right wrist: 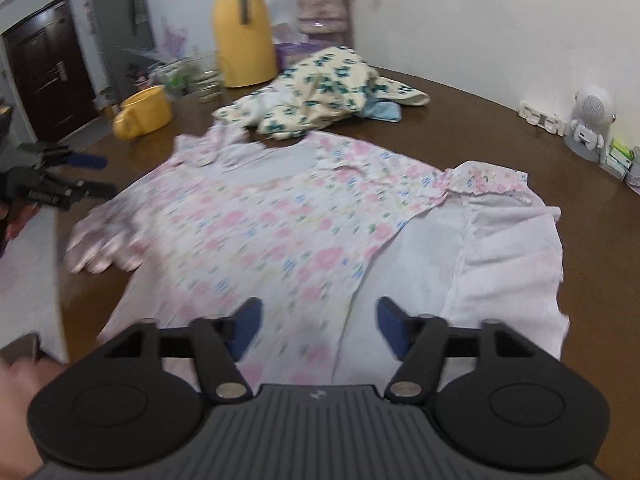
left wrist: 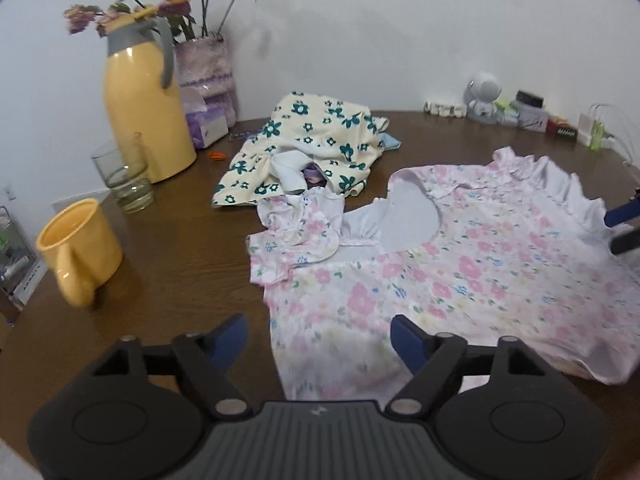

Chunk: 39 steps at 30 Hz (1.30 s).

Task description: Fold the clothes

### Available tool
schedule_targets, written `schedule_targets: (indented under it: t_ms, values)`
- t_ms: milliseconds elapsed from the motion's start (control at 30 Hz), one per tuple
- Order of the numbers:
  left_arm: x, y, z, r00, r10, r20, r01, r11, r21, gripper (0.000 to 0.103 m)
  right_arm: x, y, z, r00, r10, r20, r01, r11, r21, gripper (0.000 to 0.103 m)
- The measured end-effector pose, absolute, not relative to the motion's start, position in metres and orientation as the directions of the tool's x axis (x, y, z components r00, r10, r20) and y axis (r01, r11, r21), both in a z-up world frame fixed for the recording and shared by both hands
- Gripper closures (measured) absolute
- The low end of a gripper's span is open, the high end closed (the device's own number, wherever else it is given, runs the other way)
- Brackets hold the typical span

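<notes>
A pink floral dress (left wrist: 460,280) lies spread on the brown table (left wrist: 168,272), neckline toward the wall; it also shows in the right wrist view (right wrist: 280,232), with its white lining turned out at the right. My left gripper (left wrist: 318,340) is open and empty, over the dress's lower left edge. My right gripper (right wrist: 318,326) is open and empty above the dress's near side. The left gripper also shows at the left of the right wrist view (right wrist: 86,176). A crumpled cream garment with teal flowers (left wrist: 312,148) lies behind the dress.
A yellow mug (left wrist: 80,248), a drinking glass (left wrist: 124,176), a yellow thermos jug (left wrist: 144,108) and a vase of flowers (left wrist: 204,64) stand at the left. A small white robot figure (left wrist: 484,96) and small boxes line the back wall. A dark door (right wrist: 40,64) is far left.
</notes>
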<state>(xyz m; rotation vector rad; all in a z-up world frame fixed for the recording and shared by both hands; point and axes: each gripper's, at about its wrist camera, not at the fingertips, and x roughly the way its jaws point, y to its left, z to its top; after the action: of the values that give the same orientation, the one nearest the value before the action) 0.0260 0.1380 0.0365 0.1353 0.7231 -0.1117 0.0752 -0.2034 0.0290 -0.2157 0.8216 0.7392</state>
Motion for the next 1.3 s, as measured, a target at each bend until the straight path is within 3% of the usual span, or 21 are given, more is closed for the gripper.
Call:
schedule_targets:
  t_ms: [100,167,200,533,600,733,1033,1100,1133,1167,1233,1300]
  values:
    - [0.002,0.135,0.037,0.747,-0.067,-0.662,0.157,0.985,0.078,0.012,0.043,-0.213,0.034,0.43,0.524,-0.735,-0.707,0.702,0.086,0.018]
    - [-0.013,0.132,0.035,0.745,-0.069,-0.664,0.152,0.986,0.068,0.007,0.025,-0.219,0.034,0.435,0.516,-0.738,-0.721,0.69,0.057,0.002]
    - [-0.019,0.13,0.033,0.741,-0.068,-0.668,0.147,0.987,0.063,0.005,0.015,-0.222,0.034,0.442,0.505,-0.741,-0.728,0.685,0.033,0.0]
    - [-0.052,0.111,0.02,0.713,-0.059,-0.698,0.145,0.987,0.065,0.005,-0.029,-0.224,0.016,0.517,0.39,-0.762,-0.735,0.659,-0.162,0.001]
    - [-0.052,0.108,0.017,0.704,-0.053,-0.708,0.148,0.986,0.074,0.005,-0.033,-0.22,0.015,0.525,0.394,-0.755,-0.747,0.638,-0.186,0.004]
    - [-0.05,0.105,0.012,0.69,-0.039,-0.723,0.14,0.987,0.08,0.009,-0.032,-0.212,0.011,0.529,0.365,-0.766,-0.758,0.608,-0.234,0.023]
    - [-0.04,0.111,0.001,0.647,0.0,-0.763,0.093,0.993,0.079,0.041,-0.022,-0.224,-0.003,0.512,0.318,-0.798,-0.735,0.642,-0.216,0.035]
    - [-0.038,0.113,-0.001,0.642,-0.007,-0.767,0.08,0.995,0.058,0.067,-0.019,-0.225,-0.005,0.513,0.312,-0.8,-0.727,0.653,-0.211,0.044]
    - [-0.037,0.114,-0.002,0.64,-0.01,-0.768,0.072,0.996,0.047,0.077,-0.017,-0.226,-0.005,0.512,0.311,-0.801,-0.724,0.657,-0.208,0.053]
    - [-0.037,0.116,-0.002,0.64,-0.017,-0.768,0.069,0.997,0.035,0.095,-0.016,-0.227,-0.005,0.512,0.309,-0.802,-0.722,0.661,-0.205,0.064]
    - [-0.038,0.117,-0.001,0.649,-0.025,-0.76,0.071,0.997,0.028,0.096,-0.014,-0.229,-0.003,0.512,0.311,-0.801,-0.718,0.667,-0.2,0.08]
    - [-0.04,0.117,0.002,0.66,-0.031,-0.751,0.07,0.997,0.021,0.098,-0.012,-0.23,0.0,0.514,0.317,-0.797,-0.716,0.671,-0.195,0.085]
